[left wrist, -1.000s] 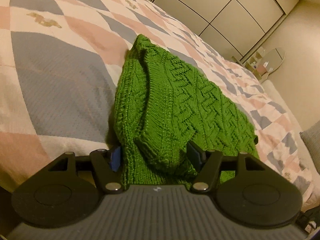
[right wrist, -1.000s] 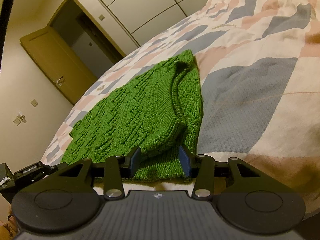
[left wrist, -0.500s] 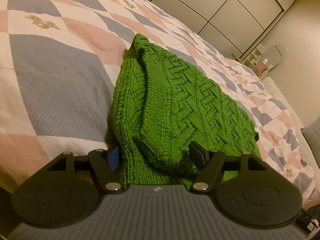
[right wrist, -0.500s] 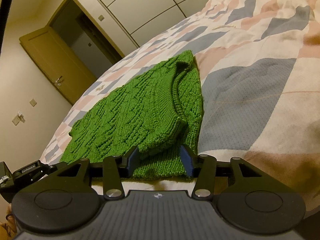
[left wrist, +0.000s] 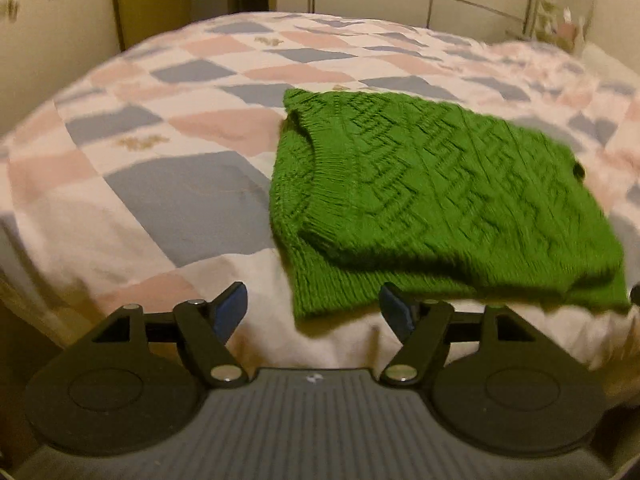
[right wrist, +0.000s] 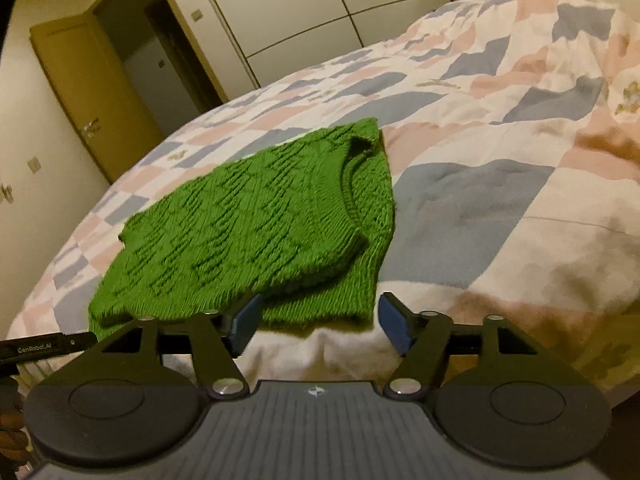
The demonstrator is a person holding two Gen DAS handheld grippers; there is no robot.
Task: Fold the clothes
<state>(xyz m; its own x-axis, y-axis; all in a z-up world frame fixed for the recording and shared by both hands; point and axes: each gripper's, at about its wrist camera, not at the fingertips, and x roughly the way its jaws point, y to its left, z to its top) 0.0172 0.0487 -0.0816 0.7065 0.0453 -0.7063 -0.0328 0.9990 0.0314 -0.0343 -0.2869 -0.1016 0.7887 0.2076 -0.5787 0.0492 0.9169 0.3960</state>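
A green cable-knit sweater [left wrist: 420, 200] lies folded on the bed, its ribbed hem edge nearest me; in the right wrist view the sweater [right wrist: 248, 232] sits left of centre. My left gripper [left wrist: 312, 312] is open just short of the sweater's near left corner, with nothing between its blue pads. My right gripper [right wrist: 316, 324] is also open, held back from the sweater's near right corner, not touching the knit.
The bed carries a quilt [left wrist: 180, 188] of pink, grey and white patches, and its near edge drops off right below the grippers. A wooden door [right wrist: 92, 96] stands at the left. Pale wardrobe panels [right wrist: 320, 8] run behind the bed. The other gripper's black body [right wrist: 40, 348] shows at the left edge.
Both grippers have let go of the sweater's near edge, opened wider and pulled back from it. The left wrist view has swung round sharply. The sweater now lies flat on the quilt.
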